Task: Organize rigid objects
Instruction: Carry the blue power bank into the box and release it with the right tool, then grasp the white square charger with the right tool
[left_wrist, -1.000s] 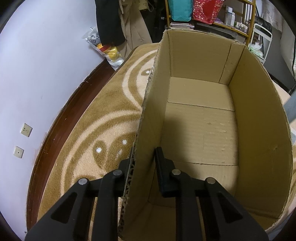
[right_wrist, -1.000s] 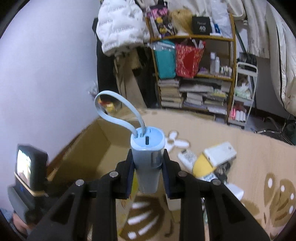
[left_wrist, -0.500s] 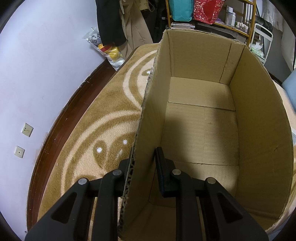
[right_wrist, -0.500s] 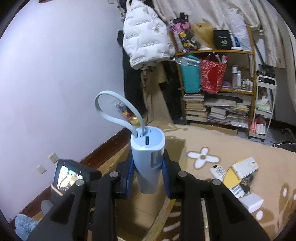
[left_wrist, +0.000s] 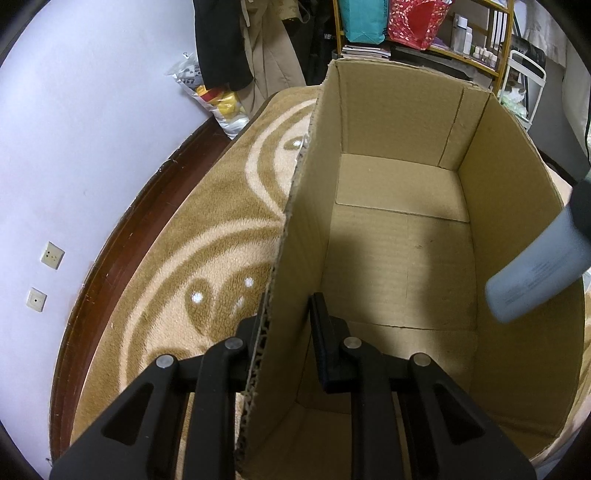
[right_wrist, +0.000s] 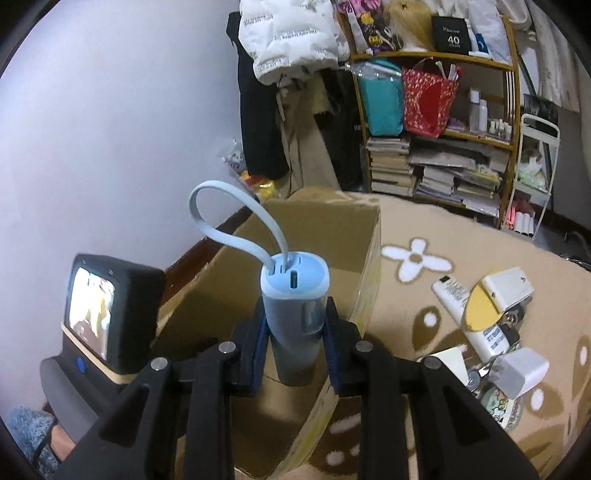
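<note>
The right gripper squeezes a light blue power bank that has a looped cord on top. It hangs over a big cardboard box on the rug. Small white things lie close by.

The open brown cardboard box sits on the tan patterned carpet — wall to its left, small white items scattered right, wooden bookshelf far behind.

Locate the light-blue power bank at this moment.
The light-blue power bank sits clamped upright in the right gripper, above the open cardboard box; the left wrist view shows its base at the box's right wall.
</note>
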